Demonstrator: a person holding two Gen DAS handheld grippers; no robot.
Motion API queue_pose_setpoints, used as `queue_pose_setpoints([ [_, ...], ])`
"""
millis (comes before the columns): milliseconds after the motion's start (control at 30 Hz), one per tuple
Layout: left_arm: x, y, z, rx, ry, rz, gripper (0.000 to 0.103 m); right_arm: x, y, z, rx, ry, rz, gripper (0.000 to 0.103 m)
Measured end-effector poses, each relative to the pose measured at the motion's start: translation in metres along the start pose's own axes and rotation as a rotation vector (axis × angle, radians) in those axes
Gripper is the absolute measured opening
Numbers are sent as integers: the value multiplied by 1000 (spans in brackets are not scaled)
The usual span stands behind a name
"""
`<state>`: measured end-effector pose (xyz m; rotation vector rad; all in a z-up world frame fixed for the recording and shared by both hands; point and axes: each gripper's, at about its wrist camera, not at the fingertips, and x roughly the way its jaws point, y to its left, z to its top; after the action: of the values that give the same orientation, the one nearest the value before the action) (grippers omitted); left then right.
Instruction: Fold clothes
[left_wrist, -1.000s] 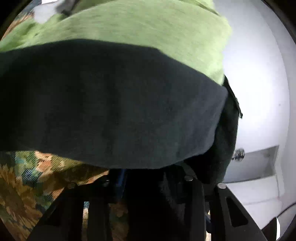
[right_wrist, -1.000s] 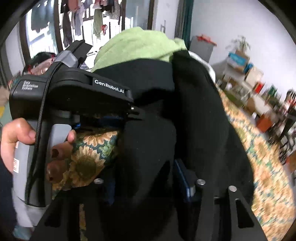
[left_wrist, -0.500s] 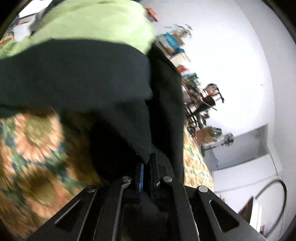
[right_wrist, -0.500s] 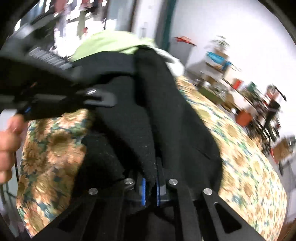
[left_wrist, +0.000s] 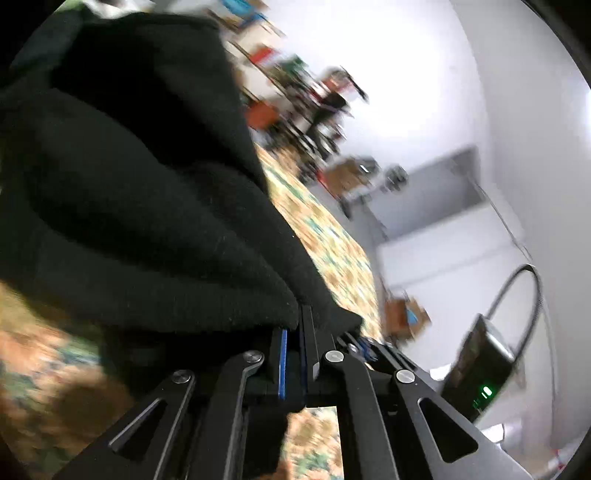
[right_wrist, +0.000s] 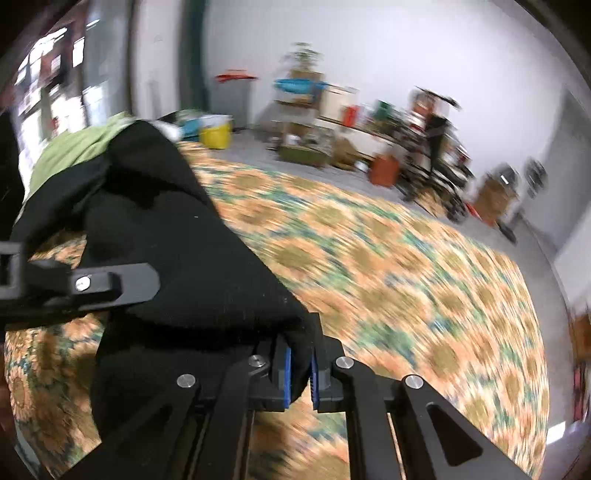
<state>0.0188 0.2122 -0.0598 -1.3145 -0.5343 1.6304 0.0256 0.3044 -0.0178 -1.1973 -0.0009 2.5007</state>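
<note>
Sunflower-patterned cloth (right_wrist: 388, 258) covers the work surface and fills both wrist views, blurred by motion. Nearest the lens, the left gripper (left_wrist: 293, 354) has its blue-padded jaws pressed almost together on an edge of the black garment (left_wrist: 140, 192), whose thick folds rise toward 10 o'clock. The right gripper (right_wrist: 300, 369) likewise pinches a bunched corner of the same black garment (right_wrist: 177, 251) between its blue pads, with only the cloth's thickness keeping them apart. Holding 2 edges at once looks meant to lift and spread the fabric so it can be laid flat or doubled over; which of the 2 cannot be told. Beyond it, at 10 o'clock in the right view, a light green garment (right_wrist: 70, 151) lies heaped on the surface. Farther off, cluttered shelves (right_wrist: 369, 122) stand against a white wall at 12 o'clock.
</note>
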Motion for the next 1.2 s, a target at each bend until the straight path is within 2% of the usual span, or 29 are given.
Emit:
queue_pose_setpoints([
  [167,10,-6,-10,26,56,26,4,-7,-19,-13,52,14,-25,7],
  [233,3,3,-5,20,63,51,10,-10,-26,-19,73,19,-35,9],
  [333,-32,21,9,-7,29,46,28,-20,-28,-14,80,-3,-36,29],
  [367,-51,29,19,-17,-10,40,39,-27,-24,-5,71,-26,-30,35],
  [400,-71,38,29,-27,-53,36,45,-33,-20,3,61,-48,-23,37],
  [433,-83,46,32,-39,-81,60,59,-39,-16,11,51,-71,-16,42],
  [467,-94,54,35,-52,-106,90,64,-46,-12,20,42,-94,-10,45],
  [600,-135,87,45,-105,-206,208,64,-70,4,53,2,-182,16,47],
  [733,-177,120,55,-158,-305,326,64,-60,34,74,-50,-208,36,55],
  [767,-168,128,61,-175,-300,334,64,-56,38,78,-50,-210,48,61],
  [867,-139,152,81,-207,-256,343,64,-32,51,85,-81,-193,66,69],
  [933,-122,168,90,-207,-224,351,64,-14,60,81,-118,-151,71,75],
  [1067,-66,176,84,-210,-156,337,64,26,76,72,-178,-39,80,86],
  [1133,-62,177,85,-205,-150,316,64,47,81,63,-206,29,79,89],
  [1200,-62,178,85,-196,-144,322,64,69,90,46,-270,120,43,90],
])
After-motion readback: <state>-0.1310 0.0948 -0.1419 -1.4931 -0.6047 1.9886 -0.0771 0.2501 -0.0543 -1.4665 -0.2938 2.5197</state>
